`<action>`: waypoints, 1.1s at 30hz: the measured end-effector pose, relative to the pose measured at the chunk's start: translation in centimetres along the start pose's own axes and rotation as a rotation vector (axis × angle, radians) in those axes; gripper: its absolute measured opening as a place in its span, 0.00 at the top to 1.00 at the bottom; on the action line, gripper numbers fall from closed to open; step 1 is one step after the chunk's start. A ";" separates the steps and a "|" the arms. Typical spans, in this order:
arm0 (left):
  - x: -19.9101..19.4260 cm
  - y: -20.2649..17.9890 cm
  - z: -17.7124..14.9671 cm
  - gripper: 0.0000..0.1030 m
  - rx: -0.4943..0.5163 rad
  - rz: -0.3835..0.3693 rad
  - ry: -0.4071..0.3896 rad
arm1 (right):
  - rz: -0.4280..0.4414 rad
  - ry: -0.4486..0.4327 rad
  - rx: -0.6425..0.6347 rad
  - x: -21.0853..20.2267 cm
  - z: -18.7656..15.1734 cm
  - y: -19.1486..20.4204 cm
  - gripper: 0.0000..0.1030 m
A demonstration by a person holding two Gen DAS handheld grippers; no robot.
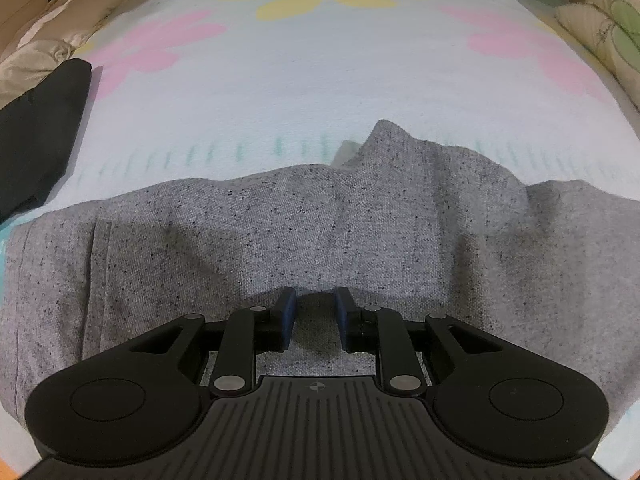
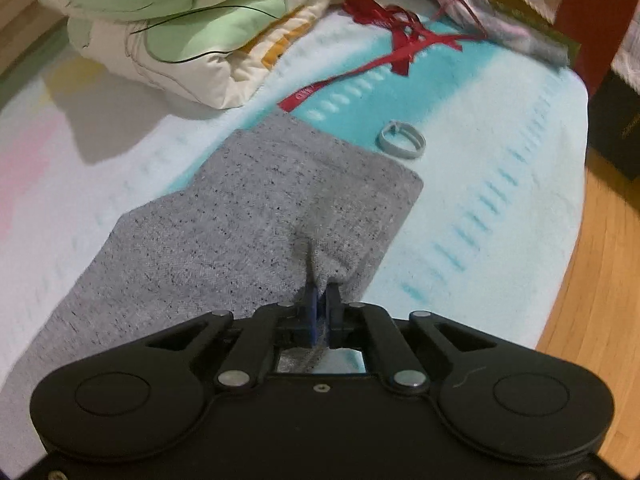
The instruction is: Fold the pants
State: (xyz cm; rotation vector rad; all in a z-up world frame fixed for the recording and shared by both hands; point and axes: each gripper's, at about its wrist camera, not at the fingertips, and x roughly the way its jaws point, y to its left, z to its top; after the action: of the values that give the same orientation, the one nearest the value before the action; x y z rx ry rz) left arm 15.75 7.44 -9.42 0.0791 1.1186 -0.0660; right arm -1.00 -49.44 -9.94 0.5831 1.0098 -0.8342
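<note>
Grey speckled pants (image 1: 280,224) lie spread across a flowered bed sheet (image 1: 320,80). My left gripper (image 1: 316,308) points down onto them near their near edge; its blue pads stand a little apart with a hump of the grey cloth pinched between them. In the right wrist view the pants (image 2: 240,208) end in a square leg end on the turquoise part of the sheet. My right gripper (image 2: 321,300) is shut on the near edge of that leg, and the cloth rises in a ridge from its pads.
A black garment (image 1: 36,128) lies at the sheet's left edge. A folded cream and green quilt (image 2: 168,28) sits behind the leg end, with a red ribbon (image 2: 400,44) and a grey ring (image 2: 401,140) nearby. The bed's edge drops to a wooden floor (image 2: 592,280) on the right.
</note>
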 end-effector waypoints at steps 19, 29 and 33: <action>-0.4 5.5 -0.4 0.79 -0.128 -0.054 0.005 | 0.671 -0.248 -0.770 -15.0 -11.2 22.2 0.36; 0.8 10.4 -0.2 0.83 -0.374 -0.228 0.053 | 0.766 -0.100 -1.197 -11.7 -17.8 34.6 0.36; 0.6 9.7 0.1 0.83 -0.316 -0.205 0.042 | 0.775 -0.040 -1.232 -10.1 -18.5 35.7 0.38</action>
State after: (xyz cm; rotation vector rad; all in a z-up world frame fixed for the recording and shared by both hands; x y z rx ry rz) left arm 16.98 17.07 -9.68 -0.3181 1.1645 -0.0694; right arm 16.50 -11.94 -6.95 -0.1428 0.9504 0.4992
